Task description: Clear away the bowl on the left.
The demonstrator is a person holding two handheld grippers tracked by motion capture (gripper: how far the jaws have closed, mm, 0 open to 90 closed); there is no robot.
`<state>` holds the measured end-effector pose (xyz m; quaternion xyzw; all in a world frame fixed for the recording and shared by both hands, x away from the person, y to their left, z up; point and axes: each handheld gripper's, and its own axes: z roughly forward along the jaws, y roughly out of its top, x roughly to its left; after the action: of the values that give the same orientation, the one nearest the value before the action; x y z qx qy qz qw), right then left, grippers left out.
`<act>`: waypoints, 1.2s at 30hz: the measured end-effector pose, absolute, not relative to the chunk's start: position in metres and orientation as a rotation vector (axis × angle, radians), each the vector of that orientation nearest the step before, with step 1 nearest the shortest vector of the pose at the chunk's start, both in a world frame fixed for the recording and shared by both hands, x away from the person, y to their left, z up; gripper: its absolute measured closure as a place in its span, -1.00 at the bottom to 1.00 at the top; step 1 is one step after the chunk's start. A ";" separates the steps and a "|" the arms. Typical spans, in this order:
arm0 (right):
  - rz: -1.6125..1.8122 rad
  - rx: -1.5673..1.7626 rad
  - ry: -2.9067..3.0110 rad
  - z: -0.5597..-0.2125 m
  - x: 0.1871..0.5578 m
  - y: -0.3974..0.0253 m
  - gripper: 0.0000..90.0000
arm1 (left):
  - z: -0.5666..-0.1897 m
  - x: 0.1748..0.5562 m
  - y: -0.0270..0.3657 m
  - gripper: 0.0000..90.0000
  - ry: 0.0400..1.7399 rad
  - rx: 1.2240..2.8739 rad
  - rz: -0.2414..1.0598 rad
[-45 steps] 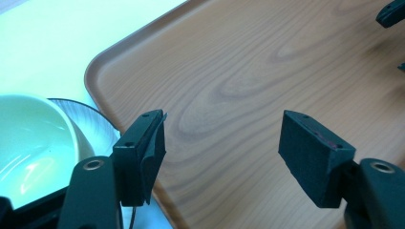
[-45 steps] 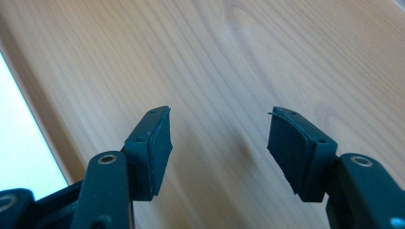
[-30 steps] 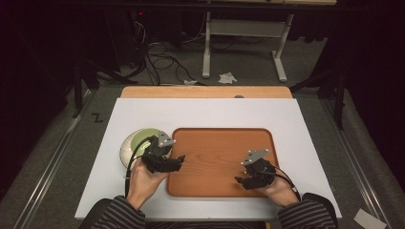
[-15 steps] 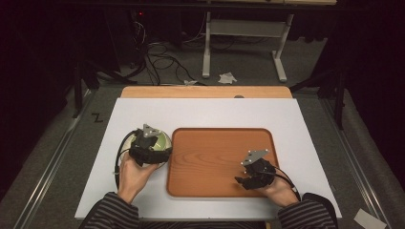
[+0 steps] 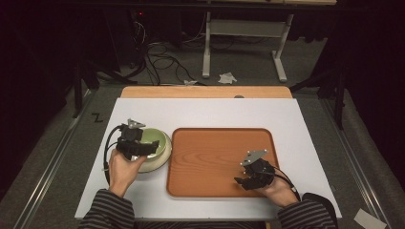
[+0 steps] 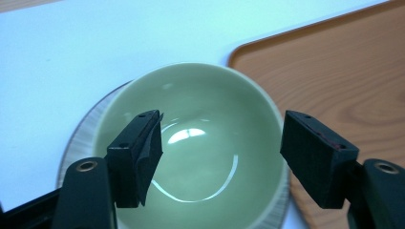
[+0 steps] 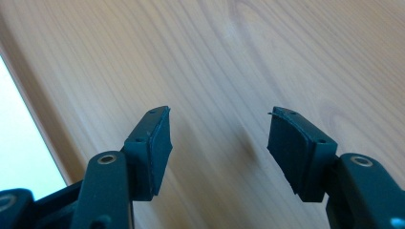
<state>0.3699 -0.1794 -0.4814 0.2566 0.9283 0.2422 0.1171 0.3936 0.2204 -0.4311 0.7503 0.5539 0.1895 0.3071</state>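
Green bowl (image 6: 191, 157): glazed, slick, rigid, breakable, prob. hefty; pinch rim. Left gripper (image 6: 222, 160) jaws apart above it; right gripper (image 7: 219, 152) jaws apart over tray (image 5: 215, 162).

Dim room: grey carpet floor (image 5: 57, 143), tangled cables (image 5: 160, 55), white-legged desk frame (image 5: 243, 36) behind.

Pale green bowl (image 6: 205, 143), wood-brown tray (image 5: 215, 162)

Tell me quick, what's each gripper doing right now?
Left gripper: open, jaws over the green bowl, holding nothing.
Right gripper: open, empty, above the wooden tray.
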 end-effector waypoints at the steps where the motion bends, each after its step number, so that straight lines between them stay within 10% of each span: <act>1: 0.712 0.753 2.716 -0.481 0.370 -0.179 -0.07 | -0.432 0.395 0.223 -0.33 1.481 1.980 0.501; 36: 0.694 0.737 2.718 -0.482 0.370 -0.179 -0.07 | -0.471 0.426 0.260 0.31 1.744 1.999 0.371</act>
<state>0.3700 -0.1789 -0.4816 0.2522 0.9303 0.2375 0.1205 0.4261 0.2596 -0.4711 0.7264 0.6337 0.1346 0.2293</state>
